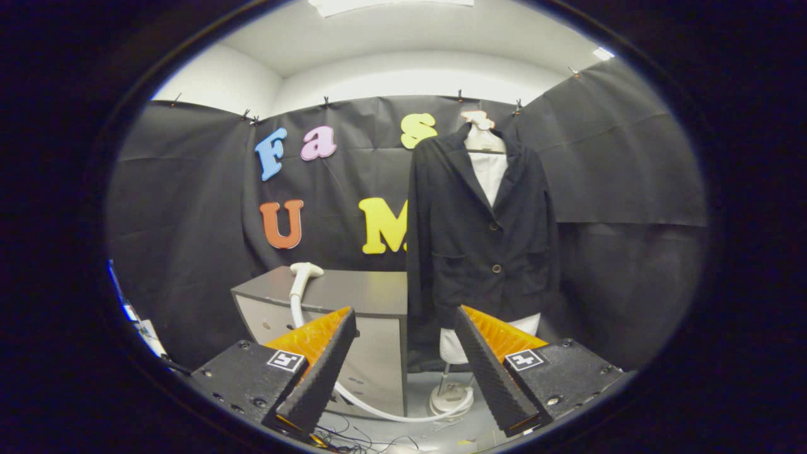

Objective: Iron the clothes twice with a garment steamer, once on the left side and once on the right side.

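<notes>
Steamer (pixel 305 272) rests head-up on the cabinet (pixel 372 293), its hose (pixel 378 410) trailing down to the floor, likely parked there for an easy grasp. Jacket (pixel 482 233) hangs buttoned on a mannequin just right of the cabinet, front exposed for steaming. Gripper (pixel 403 353) hovers well short of the cabinet, fingers spread, holding nothing. Black cloth walls the booth behind the cabinet.

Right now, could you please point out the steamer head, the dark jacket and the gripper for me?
steamer head (pixel 306 271): gripper view, on its pale top, resting on the cabinet.
dark jacket (pixel 482 252): gripper view, on its buttoned front panel.
gripper (pixel 406 328): gripper view, midway between its open fingertips, holding nothing.
</notes>
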{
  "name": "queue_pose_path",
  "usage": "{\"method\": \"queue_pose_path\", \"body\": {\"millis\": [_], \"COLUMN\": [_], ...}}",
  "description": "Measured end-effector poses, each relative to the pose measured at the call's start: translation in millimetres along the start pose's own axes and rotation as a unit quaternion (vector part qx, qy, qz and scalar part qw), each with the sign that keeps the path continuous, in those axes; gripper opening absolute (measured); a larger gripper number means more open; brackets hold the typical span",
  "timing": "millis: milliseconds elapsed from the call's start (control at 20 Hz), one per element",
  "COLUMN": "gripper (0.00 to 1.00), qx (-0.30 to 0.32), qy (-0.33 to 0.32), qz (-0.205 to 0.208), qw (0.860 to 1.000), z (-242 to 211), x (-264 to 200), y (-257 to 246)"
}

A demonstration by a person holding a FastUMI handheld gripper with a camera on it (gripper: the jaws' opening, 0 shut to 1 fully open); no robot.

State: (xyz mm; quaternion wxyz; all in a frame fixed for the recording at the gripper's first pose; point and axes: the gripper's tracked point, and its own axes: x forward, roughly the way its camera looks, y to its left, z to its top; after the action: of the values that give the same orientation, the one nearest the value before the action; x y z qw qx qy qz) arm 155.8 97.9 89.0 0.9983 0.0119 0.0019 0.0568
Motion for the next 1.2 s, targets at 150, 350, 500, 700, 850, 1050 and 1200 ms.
{"method": "queue_pose_path", "body": {"millis": [150, 350, 500, 700, 850, 1050, 1200], "gripper": [1.00, 1.00, 1.00, 1.00, 1.00, 1.00, 0.99], "qx": [0.000, -0.009, -0.013, -0.026, -0.037, -0.056, -0.061], "qy": [0.016, 0.022, 0.039, 0.064, 0.090, 0.131, 0.163], "qz": [0.031, 0.068, 0.101, 0.136, 0.162, 0.180, 0.182], "qw": [0.999, 0.997, 0.994, 0.988, 0.982, 0.973, 0.968], "z": [14, 37, 39, 36, 22, -9, -37], "x": [41, 108, 154, 209, 245, 287, 312], "y": [27, 68, 105, 156, 194, 232, 251]}}
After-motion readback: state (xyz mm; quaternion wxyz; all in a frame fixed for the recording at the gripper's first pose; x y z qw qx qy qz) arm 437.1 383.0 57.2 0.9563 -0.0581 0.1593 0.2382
